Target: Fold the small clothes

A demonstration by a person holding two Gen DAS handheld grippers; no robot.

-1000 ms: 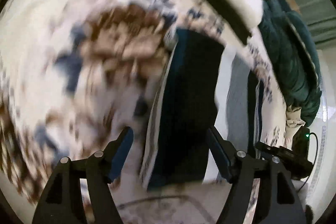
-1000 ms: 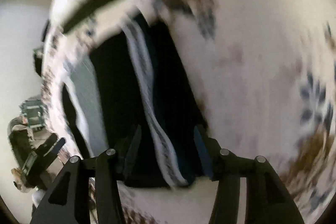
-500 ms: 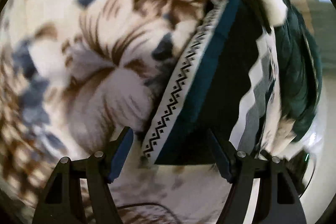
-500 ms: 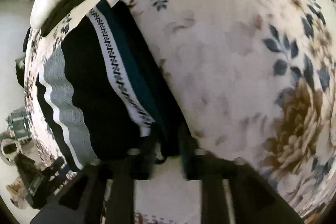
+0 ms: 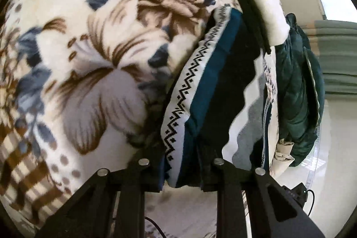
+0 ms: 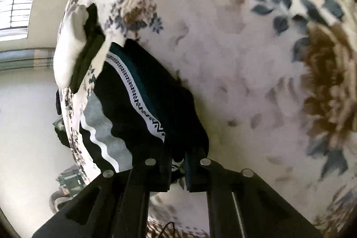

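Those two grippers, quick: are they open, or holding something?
Left gripper: shut on the dark patterned garment.
Right gripper: shut on the same garment's edge.

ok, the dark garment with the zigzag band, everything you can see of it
The dark garment is a soft knit, mostly black, with a white band of black zigzag, a teal stripe beside it, and wavy white and grey stripes toward its far side. It lies bunched on the floral blanket. The left gripper and the right gripper are each shut on its near edge.
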